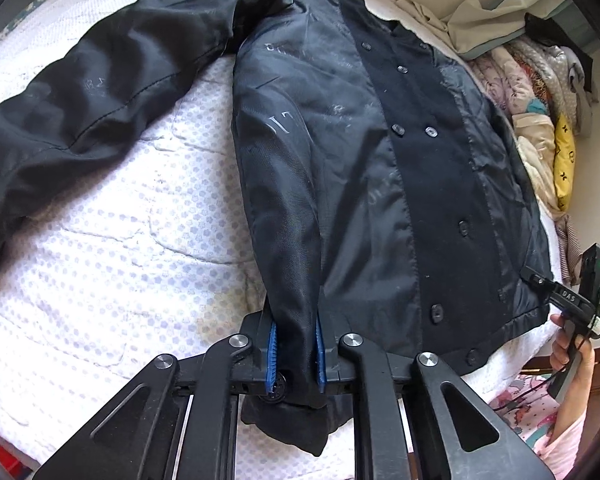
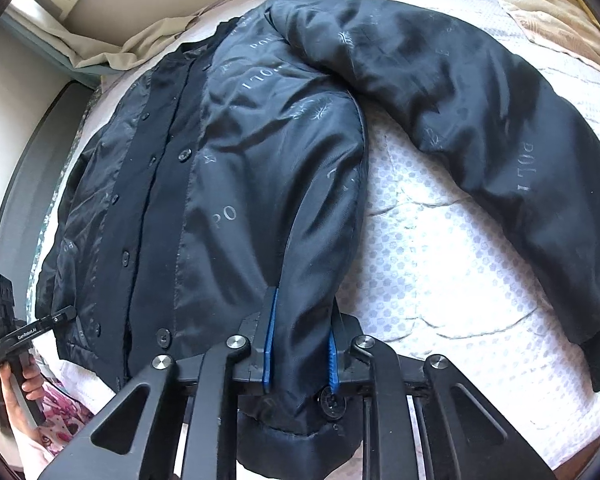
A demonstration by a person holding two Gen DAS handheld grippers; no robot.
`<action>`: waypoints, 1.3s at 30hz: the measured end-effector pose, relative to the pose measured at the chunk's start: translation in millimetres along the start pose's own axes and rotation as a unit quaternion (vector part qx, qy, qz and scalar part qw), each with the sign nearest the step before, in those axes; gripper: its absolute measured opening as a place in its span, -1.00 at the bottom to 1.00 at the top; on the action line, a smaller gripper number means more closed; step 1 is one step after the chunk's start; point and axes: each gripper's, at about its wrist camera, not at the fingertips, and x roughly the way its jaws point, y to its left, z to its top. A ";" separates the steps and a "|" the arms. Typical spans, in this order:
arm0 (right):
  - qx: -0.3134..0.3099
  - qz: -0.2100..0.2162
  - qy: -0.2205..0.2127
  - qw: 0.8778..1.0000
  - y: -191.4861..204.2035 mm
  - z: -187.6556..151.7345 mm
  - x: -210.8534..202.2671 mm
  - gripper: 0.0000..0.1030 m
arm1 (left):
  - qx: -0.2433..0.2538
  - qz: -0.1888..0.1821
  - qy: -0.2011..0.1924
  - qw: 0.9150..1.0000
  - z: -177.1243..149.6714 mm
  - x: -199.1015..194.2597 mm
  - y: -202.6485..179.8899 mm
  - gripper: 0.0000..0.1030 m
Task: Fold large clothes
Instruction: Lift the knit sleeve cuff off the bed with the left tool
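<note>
Gripping now: each gripper has closed on one near bottom corner of the jacket (image 1: 380, 160), which lies spread on the white mattress (image 1: 140, 220), inside out, lining up.
Left gripper (image 1: 294, 354): jaws almost fully closed, the blue pads pressing a bunched fold of the hem at the near left corner; some cloth hangs out below the jaws.
Right gripper (image 2: 300, 354): jaws narrow too, a thicker roll of hem held between the pads at the near right corner.
Jacket long axis: it runs from the near hem, at the jaws, to the far collar (image 1: 396, 28), so the whole body lies ahead of both grippers.
Left sleeve (image 1: 80, 112): spread out to the left, well apart from the body.
Right sleeve (image 2: 500, 140): spread out to the right, its cuff lying near.
Nearer hand: neither, I judge; both stand at the same near edge, one on each side.
Coming move: probably lifting the hem and carrying it far, toward the collar; the sleeves are not yet folded in, which may spoil the fold.
</note>
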 end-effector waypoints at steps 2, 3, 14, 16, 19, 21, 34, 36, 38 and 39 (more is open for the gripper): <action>0.000 0.001 0.001 1.000 0.9 -1.4 -2.1 -0.73 | 0.002 -0.002 -0.004 1.000 -0.8 -3.7 -3.5 -0.68; -0.002 0.000 0.002 1.000 1.4 -2.6 -3.0 -0.73 | 0.003 -0.004 -0.004 1.000 -1.2 -6.0 -4.0 -0.68; -0.008 -0.011 0.036 0.999 2.4 -7.3 -0.9 -0.73 | 0.000 -0.005 0.024 1.000 7.9 -5.3 3.3 -0.67; -0.007 -0.012 0.041 0.999 1.3 -5.6 -1.6 -0.73 | -0.005 -0.007 0.029 1.000 12.2 -4.6 4.4 -0.64; -0.009 -0.020 0.042 0.999 1.4 2.0 -0.5 -0.69 | -0.011 -0.003 0.031 0.999 21.4 -0.5 8.1 -0.51; -0.007 -0.037 0.038 0.999 0.3 7.9 0.2 -0.34 | -0.023 0.009 0.030 0.999 25.7 1.8 15.8 -0.24; -0.018 -0.143 -0.064 0.988 22.3 81.8 -22.3 0.46 | -0.150 0.042 -0.064 0.986 77.8 -22.0 78.0 0.33; -0.037 -0.128 -0.086 0.987 43.2 100.6 -23.4 0.56 | -0.191 0.044 -0.086 0.977 88.6 -27.1 95.4 0.35; -0.056 -0.111 -0.098 0.987 68.0 118.0 -18.1 0.57 | -0.225 0.047 -0.099 0.968 89.2 -26.2 106.3 0.35; -0.068 -0.101 -0.104 0.987 80.0 127.3 -13.9 0.57 | -0.251 0.042 -0.104 0.961 93.3 -24.3 115.3 0.35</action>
